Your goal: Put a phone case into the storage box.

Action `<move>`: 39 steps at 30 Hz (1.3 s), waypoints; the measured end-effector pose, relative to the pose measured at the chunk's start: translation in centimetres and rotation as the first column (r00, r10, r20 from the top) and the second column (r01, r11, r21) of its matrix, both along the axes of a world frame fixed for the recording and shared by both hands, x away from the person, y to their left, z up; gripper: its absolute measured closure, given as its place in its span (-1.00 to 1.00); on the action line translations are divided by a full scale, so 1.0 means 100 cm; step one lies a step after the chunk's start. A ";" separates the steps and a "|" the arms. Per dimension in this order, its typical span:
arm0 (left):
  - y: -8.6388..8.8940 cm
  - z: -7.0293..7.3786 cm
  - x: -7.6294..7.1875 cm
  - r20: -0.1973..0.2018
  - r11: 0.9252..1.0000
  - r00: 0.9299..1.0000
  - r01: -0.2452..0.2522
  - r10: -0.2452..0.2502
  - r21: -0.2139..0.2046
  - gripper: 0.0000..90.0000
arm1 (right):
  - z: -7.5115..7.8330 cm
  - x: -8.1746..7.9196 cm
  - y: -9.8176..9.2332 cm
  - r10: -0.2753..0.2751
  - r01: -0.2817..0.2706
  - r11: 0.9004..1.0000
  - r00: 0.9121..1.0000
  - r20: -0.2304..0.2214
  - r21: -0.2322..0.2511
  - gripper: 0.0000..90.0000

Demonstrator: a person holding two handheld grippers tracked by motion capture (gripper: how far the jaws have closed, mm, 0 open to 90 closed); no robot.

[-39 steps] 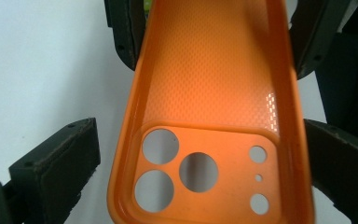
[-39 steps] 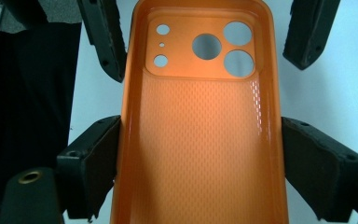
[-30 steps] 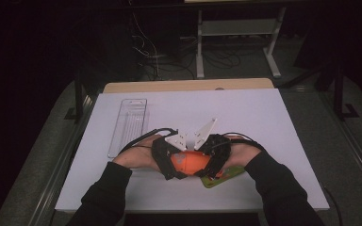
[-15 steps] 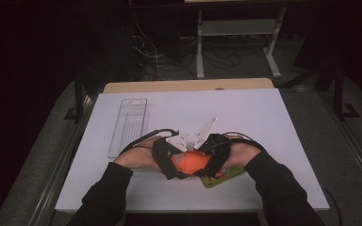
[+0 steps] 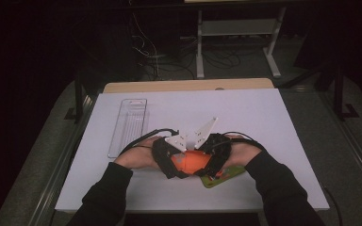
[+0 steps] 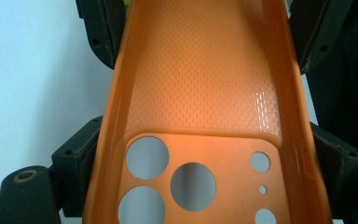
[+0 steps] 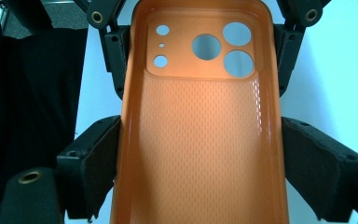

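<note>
Both grippers grasp the soft orange silicone phone case (image 5: 192, 161), hollow side up. The left gripper (image 6: 200, 140) has just been closing onto its camera-hole end, and the right gripper (image 7: 200, 154) clamps the plain end (probably steadying it, I'd guess).

Only change: the left gripper (image 5: 181, 157) has just been closing its jaws a bit vs. the earlier pics, w/ the camera-hole end of the orange phone case (image 6: 200, 98) between them. In the left gripper view its pads (image 6: 81, 149) now sit against the case's two long edges.
</note>
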State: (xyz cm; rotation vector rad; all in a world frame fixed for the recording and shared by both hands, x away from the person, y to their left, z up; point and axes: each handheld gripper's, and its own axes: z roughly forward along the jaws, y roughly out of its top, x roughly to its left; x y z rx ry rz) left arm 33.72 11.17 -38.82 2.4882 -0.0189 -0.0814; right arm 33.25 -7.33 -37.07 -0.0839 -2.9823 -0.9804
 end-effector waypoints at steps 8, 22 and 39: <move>0.000 -0.001 0.001 -0.027 1.000 1.000 0.000 0.001 0.006 -0.66 | -0.002 -0.001 0.000 -0.007 0.007 1.000 1.000 -0.004 -0.004 -0.72; 0.005 0.001 0.004 0.002 0.997 0.997 -0.072 0.072 0.006 -0.66 | 0.008 0.007 -0.017 -0.100 0.098 0.992 0.995 0.011 0.084 -1.00; 0.008 -0.001 0.012 0.009 0.945 0.945 -0.326 0.326 0.018 -0.65 | 0.014 0.019 -0.051 -0.365 0.362 0.921 0.931 -0.005 0.142 -1.00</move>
